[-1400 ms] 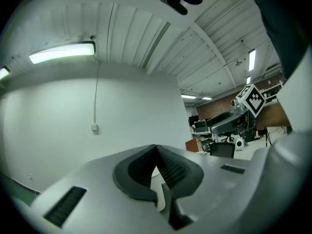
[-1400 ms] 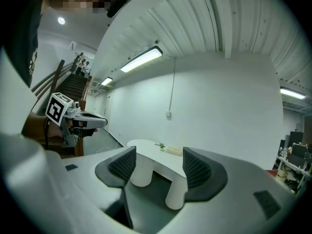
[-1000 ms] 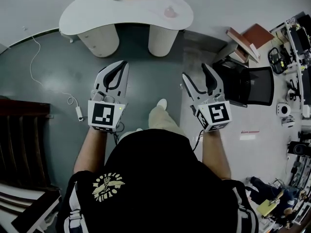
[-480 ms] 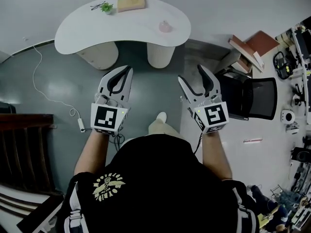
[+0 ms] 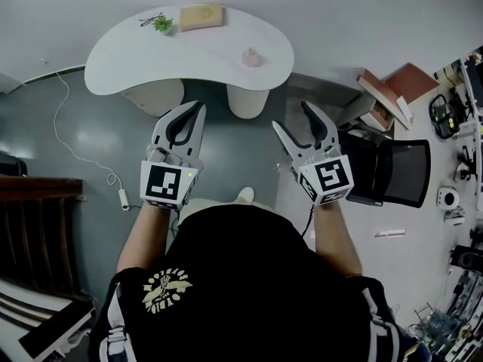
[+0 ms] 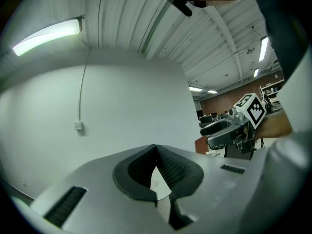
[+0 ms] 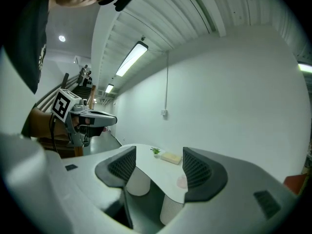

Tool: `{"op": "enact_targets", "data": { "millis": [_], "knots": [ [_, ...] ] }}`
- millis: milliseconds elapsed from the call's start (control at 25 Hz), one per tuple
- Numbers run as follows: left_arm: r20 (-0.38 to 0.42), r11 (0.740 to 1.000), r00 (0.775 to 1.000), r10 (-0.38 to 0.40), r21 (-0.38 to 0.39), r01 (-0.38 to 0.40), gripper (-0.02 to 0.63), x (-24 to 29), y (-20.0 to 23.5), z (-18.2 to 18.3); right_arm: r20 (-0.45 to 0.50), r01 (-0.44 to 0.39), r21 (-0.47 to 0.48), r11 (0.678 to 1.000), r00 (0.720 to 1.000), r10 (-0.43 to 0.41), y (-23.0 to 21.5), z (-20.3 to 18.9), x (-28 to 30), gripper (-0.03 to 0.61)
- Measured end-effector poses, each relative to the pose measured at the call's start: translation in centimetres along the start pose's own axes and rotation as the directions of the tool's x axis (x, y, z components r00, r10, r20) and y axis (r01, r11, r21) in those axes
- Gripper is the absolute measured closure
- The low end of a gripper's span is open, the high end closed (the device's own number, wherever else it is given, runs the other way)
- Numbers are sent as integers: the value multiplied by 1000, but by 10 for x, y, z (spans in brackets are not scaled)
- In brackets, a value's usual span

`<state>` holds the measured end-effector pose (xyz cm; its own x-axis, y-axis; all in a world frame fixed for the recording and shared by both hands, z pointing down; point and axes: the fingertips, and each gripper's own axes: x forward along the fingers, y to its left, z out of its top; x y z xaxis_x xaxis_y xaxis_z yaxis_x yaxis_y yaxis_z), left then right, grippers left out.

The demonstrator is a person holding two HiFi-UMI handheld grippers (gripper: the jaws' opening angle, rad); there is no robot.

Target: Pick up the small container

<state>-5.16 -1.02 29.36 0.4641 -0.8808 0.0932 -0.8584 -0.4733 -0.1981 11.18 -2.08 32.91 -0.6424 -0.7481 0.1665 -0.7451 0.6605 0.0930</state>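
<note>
1. Head view: the person (image 5: 241, 277) is standing on the floor (image 5: 234, 145) short of the desk (image 5: 136, 59) and is holding both grippers out toward it. The container (image 5: 251, 57), small and pink, is sitting near the desk's right end, well apart from both grippers. A box (image 5: 201, 16) and a plant (image 5: 162, 24) are sitting along the desk's far edge. The left gripper (image 5: 198, 110) is showing its jaws pressed together, while the right gripper (image 5: 291, 115) is showing them spread.
2. Left gripper view: the jaws are meeting at their tips with nothing between them. They are pointing at a bare wall (image 6: 97, 106), and the container is not showing here.
3. Right gripper view: the jaws are standing wide apart and empty, framing the desk. The container (image 7: 181, 181) is appearing just inside the right jaw, far off.
4. Progress, as I judge it: the pick-up is not yet beginning, and nothing is being held. The approach to the desk, the closing on the container and the lift are all remaining. The right gripper, spread and aimed at the desk, is looking the likelier one for the grasp.
</note>
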Motion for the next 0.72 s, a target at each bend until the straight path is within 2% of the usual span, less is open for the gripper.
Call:
{"op": "enact_targets", "data": {
  "millis": [240, 360, 560, 720],
  "knots": [
    [-77, 997, 996, 55, -44, -58, 594, 4, 20, -26, 15, -16, 12, 1000, 1000, 16, -11, 3, 14, 291],
    [-62, 997, 996, 61, -51, -65, 594, 6, 24, -24, 4, -22, 8, 1000, 1000, 22, -12, -2, 20, 291],
    [-38, 1000, 999, 22, -15, -22, 594, 24, 26, -20, -5, -9, 8, 1000, 1000, 9, -18, -1, 35, 291],
    [-27, 1000, 1000, 7, -27, -7, 594, 46, 42, -23, -11, -1, 1, 1000, 1000, 1, -25, 2, 55, 291]
  ]
}}
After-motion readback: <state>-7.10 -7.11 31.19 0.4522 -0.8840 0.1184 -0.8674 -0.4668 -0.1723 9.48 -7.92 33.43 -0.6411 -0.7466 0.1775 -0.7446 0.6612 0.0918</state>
